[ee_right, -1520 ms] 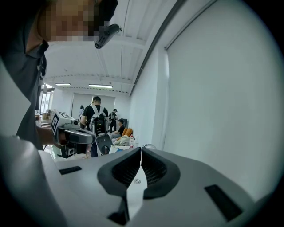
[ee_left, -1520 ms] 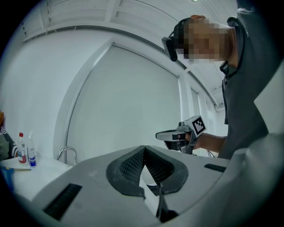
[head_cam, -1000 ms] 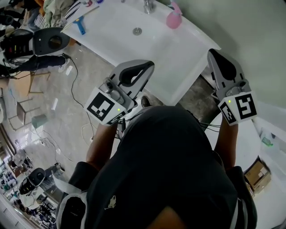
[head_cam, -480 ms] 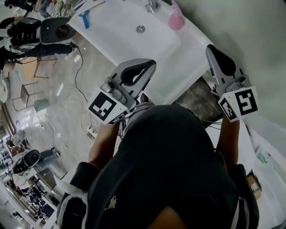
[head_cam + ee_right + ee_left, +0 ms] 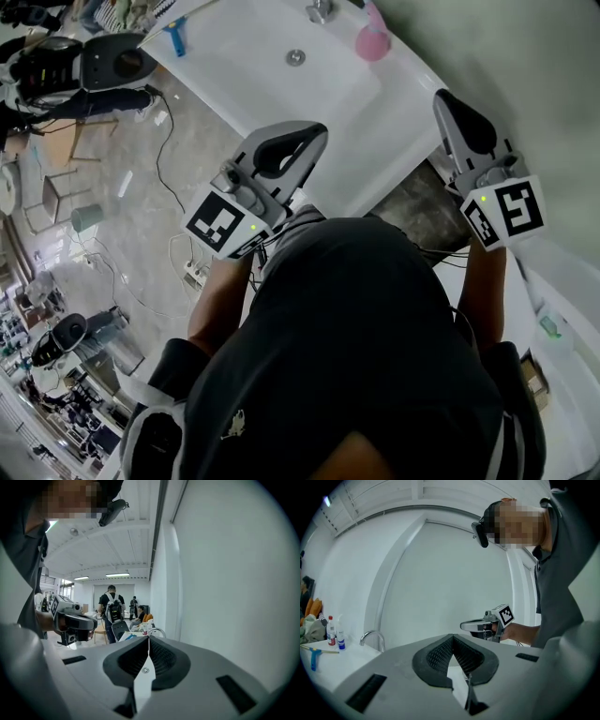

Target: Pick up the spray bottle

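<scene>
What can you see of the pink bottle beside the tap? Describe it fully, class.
The pink bottle looks like smooth pink plastic, with a rounded body and a narrower pink top. It appears to stand upright on the white sink's back ledge, just right of the metal tap and near the wall. Only the ledge touches it.

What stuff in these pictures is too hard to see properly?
Pink spray bottle: head view, tiny at the top edge, so its nozzle and trigger are unclear.
Tap: head view, cut off by the top edge.
Small bottles: left gripper view, too small to read labels.
Standing people: right gripper view, too distant for detail.
</scene>
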### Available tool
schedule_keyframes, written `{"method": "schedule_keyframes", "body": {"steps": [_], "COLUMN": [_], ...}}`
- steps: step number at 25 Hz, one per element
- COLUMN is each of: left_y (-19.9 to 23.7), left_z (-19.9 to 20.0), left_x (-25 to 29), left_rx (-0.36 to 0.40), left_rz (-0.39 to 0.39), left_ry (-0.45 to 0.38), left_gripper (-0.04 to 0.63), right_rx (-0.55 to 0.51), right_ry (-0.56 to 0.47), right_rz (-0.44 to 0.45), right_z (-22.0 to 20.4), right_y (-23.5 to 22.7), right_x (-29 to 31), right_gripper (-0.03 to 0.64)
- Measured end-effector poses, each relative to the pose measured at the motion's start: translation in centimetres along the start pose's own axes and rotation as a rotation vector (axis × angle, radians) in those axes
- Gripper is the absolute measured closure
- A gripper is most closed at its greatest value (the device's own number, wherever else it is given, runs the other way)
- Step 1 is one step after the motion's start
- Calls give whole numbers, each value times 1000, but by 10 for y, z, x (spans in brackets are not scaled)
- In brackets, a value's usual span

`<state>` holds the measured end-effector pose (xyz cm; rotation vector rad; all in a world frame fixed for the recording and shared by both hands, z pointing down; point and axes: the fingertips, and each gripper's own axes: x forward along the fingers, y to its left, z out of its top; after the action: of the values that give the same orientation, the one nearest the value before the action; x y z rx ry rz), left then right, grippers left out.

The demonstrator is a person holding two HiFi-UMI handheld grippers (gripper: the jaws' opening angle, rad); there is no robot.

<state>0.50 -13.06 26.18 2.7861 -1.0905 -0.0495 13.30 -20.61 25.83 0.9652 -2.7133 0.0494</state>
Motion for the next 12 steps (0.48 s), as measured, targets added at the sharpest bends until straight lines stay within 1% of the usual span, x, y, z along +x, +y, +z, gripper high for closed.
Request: {"method": "schedule_keyframes", "body": {"steps": [3,5,7,12], "left_y": [33,46,46,44], "left_z": [-7,-8,-5,-4], "left_x": [0,2,7,15], "left_rx": [-15,-41,-58,-68], "left_rz": [-55,-86,-111,-168], "left_ry": [-6,-6,-13,-33], "left_gripper": [591,591,591,591], "right_rx": [4,0,-8,-16], "right_ry": [30,53,75,112], "right_rz": [-46,-75,-107,-170], "right_z": [-3,-4,-3,-3], "right_y": [2,2,-1,-8], "right_x": [25,32,25,10], "right_gripper": [607,607,607,607]}}
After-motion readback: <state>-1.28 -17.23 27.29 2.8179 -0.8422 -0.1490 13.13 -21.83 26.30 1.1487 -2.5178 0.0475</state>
